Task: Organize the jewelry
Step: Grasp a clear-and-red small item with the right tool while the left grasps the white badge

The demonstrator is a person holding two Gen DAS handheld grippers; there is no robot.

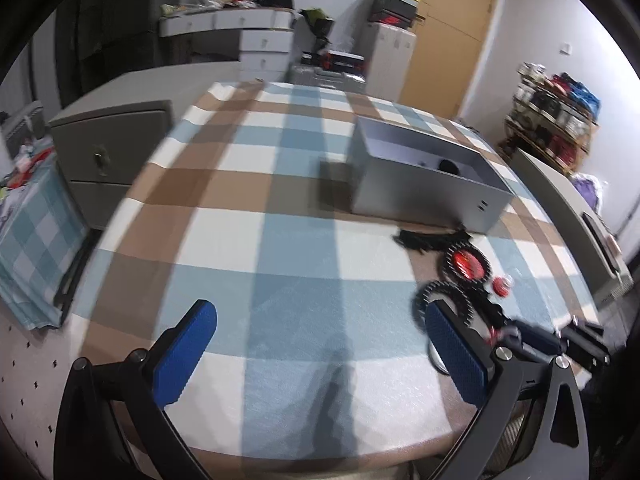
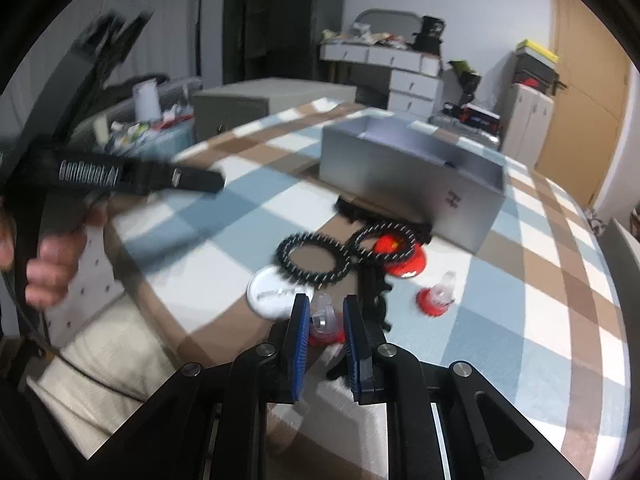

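The left gripper (image 1: 320, 344) hovers over the checked tabletop (image 1: 280, 240), its jaws wide apart with nothing between them. Right of it lie two black beaded bracelets (image 2: 316, 260), side by side and touching, the right one over a red disc (image 2: 404, 260), with a white round lid (image 2: 272, 292) just near of the left one. Far behind them stands an open grey box (image 2: 412, 172). The right gripper (image 2: 326, 320) has its jaws closed on a small red-and-clear trinket (image 2: 326, 322); another like it (image 2: 438, 294) lies to the right.
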